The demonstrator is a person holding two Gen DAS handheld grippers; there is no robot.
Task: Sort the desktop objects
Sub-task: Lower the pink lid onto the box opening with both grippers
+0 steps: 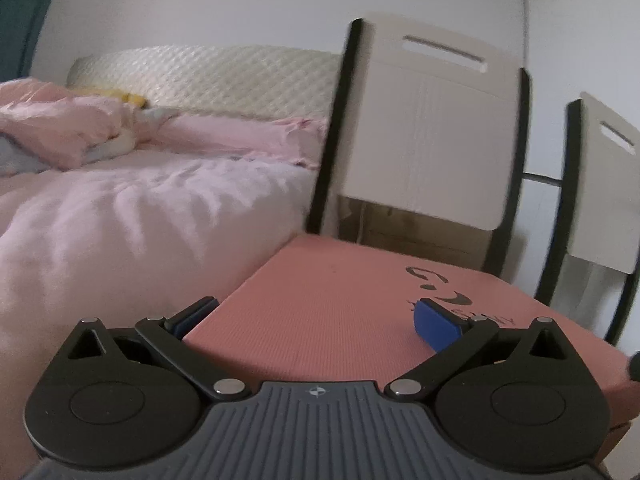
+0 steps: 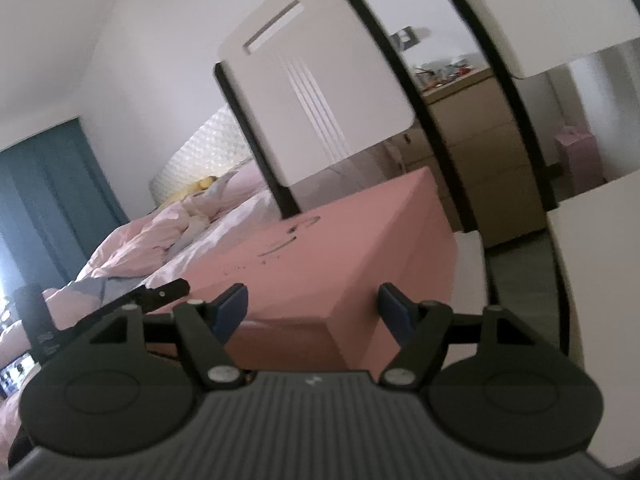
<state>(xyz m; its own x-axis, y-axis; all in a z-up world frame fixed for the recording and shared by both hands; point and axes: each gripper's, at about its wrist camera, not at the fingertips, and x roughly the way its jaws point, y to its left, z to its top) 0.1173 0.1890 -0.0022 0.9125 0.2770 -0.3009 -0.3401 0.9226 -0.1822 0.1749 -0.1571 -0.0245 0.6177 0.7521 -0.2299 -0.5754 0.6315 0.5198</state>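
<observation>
Right wrist view had the right gripper (image 2: 312,308) straddling the near corner of the pink box (image 2: 320,248); whether its blue pads pressed the box I could not tell. Left gripper (image 1: 316,316) stood wide open over the box's top, beside the bed (image 1: 140,208).

A flat salmon-pink foam-textured pad (image 1: 340,300) with a black printed logo (image 1: 440,284) lies just ahead of the left tool (image 1: 316,320). Left of that tool is a bed under a rumpled pale pink duvet (image 1: 132,208), with crumpled pink bedding (image 1: 60,128) at its far end.
</observation>
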